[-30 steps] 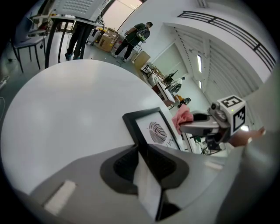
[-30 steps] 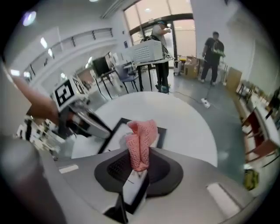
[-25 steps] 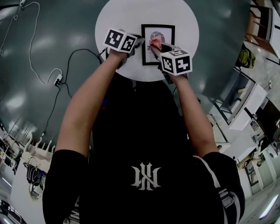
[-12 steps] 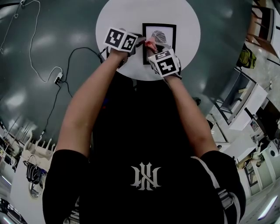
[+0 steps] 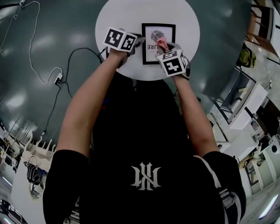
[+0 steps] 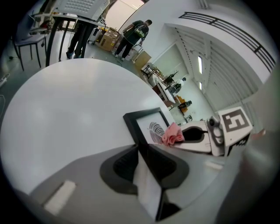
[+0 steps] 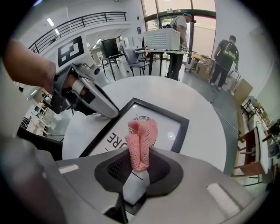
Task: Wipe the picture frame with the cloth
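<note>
A black picture frame [image 5: 158,43] with a fingerprint print lies flat on the round white table [image 5: 127,13]. My left gripper [image 5: 139,42] is at the frame's left edge. In the left gripper view, that gripper [image 6: 142,153] is shut on the black frame edge [image 6: 144,127]. My right gripper [image 5: 164,46] hovers over the glass, shut on a pink mesh cloth [image 5: 162,43]. The right gripper view shows the cloth [image 7: 141,142] sticking up from the right gripper [image 7: 139,164], its tip over the print in the frame [image 7: 170,127]. The left gripper [image 7: 87,94] is at the frame's left.
The table is small, with its edge close behind both grippers. A cable and power strip [image 5: 57,78] lie on the dark floor at the left. People [image 7: 227,52] and chairs [image 7: 135,59] stand well beyond the table.
My right gripper swept the cloth left across the glass, then back right toward the middle of the print. The left gripper and the frame have stayed put.
</note>
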Demonstrator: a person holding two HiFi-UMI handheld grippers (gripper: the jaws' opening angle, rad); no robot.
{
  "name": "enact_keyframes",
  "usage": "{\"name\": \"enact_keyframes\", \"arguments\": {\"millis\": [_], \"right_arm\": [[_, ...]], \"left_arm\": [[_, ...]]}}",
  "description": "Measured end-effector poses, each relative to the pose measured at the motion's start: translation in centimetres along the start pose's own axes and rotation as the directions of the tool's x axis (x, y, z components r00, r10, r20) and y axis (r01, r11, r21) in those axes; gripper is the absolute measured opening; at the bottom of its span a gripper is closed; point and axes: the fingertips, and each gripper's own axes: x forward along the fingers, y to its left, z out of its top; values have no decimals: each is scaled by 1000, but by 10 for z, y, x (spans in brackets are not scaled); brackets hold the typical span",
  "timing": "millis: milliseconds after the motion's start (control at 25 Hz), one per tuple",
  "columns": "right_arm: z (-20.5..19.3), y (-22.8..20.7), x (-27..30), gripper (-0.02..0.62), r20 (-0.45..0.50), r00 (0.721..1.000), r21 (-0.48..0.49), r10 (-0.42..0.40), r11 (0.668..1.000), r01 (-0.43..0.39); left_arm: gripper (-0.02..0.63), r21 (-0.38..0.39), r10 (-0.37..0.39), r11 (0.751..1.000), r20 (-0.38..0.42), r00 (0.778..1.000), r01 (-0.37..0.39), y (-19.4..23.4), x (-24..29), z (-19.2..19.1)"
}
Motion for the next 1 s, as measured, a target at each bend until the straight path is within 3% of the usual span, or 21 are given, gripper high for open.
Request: {"name": "enact_keyframes", "arguments": {"millis": [280,440,640,720,800,880,1000], "right_arm": [[-10,-21,-6,66,-52,990,-148,-132,981,123],[-10,-29,-12,67,-57,976,-256,-212,948,191],[-15,-47,-21,67,-47,964,-251,-261,937,242],[-22,-61,-24,67,-56,964,-172,-258,954,245],[-22,-69,-28,67,-19,978,-49,-207,977,206],[-12,-59,-35,67,55,995,99,-85,992,79],[7,-11,-32,69,144,977,262,160,946,-193]], "left_arm": [[71,2,3,1000,-2,1000,-3,1,-1,0],[72,1,5,1000,-1,1000,-5,0,-2,0],[74,1,5,1000,0,1000,-5,0,-1,-1],[74,-1,5,1000,2,1000,-5,0,-1,-1],[74,-3,4,1000,5,1000,-4,0,-2,-1],[72,-5,2,1000,8,1000,-2,-1,-2,-1],[72,-9,-1,1000,12,1000,1,0,-2,-1]]}}
